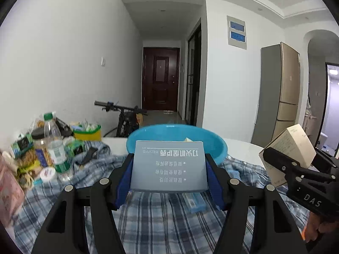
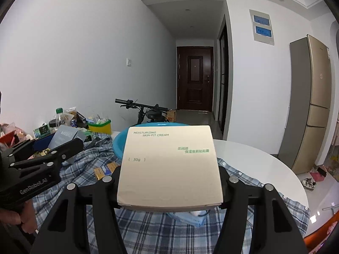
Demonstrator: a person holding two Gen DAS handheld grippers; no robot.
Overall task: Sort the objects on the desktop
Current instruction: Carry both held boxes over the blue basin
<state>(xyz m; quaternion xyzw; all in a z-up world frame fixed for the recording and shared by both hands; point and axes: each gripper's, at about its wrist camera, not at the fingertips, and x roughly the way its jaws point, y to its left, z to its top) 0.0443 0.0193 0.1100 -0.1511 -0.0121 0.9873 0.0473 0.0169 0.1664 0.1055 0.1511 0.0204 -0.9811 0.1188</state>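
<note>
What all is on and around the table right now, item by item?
Grey-blue flat carton: 1, held in left gripper, in front of the basin.
Beige cream box: 1, held in right gripper.
Round blue plastic basin: 1, table's far side.
Blue plaid shirt: 1, spread on table.
Round white table: 1, bare at right.
Clear green-capped bottle: 1, left clutter.
Yellow tub: 1, far left.
Black bicycle: 1, behind table.
Gold fridge: 1, right wall.
Left gripper: black, blue pads.
Right gripper: black.

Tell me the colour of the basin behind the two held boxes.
Bright blue. The basin shows best in the left wrist view, beyond the grey-blue box.
</note>
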